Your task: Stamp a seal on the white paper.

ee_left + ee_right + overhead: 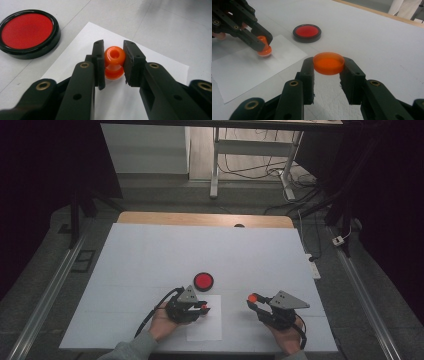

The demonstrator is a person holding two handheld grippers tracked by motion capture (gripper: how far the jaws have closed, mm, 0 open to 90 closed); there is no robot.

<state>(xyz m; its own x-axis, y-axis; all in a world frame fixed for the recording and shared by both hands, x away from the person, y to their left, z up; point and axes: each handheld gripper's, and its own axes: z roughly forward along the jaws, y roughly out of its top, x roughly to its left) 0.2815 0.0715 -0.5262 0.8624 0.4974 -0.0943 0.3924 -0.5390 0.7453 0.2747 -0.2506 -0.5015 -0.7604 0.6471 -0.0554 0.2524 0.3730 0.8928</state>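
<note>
Stamp (114,62), orange, spool-shaped with a hole in its top knob, is pinched at the waist by the left gripper (114,63), base pressed onto the white paper sheet (160,67) lying on the table (150,255). Left hand (162,322) comes in low from the bottom edge, gripper angled right across the sheet. Right gripper (329,66) clamps a round orange cap (328,62), shallow and translucent, open side up, held clear above the table, right of the sheet. Right hand (287,337) sits near the table's front edge. Red ink pad (203,281) in a black rim lies just beyond the sheet.
</note>
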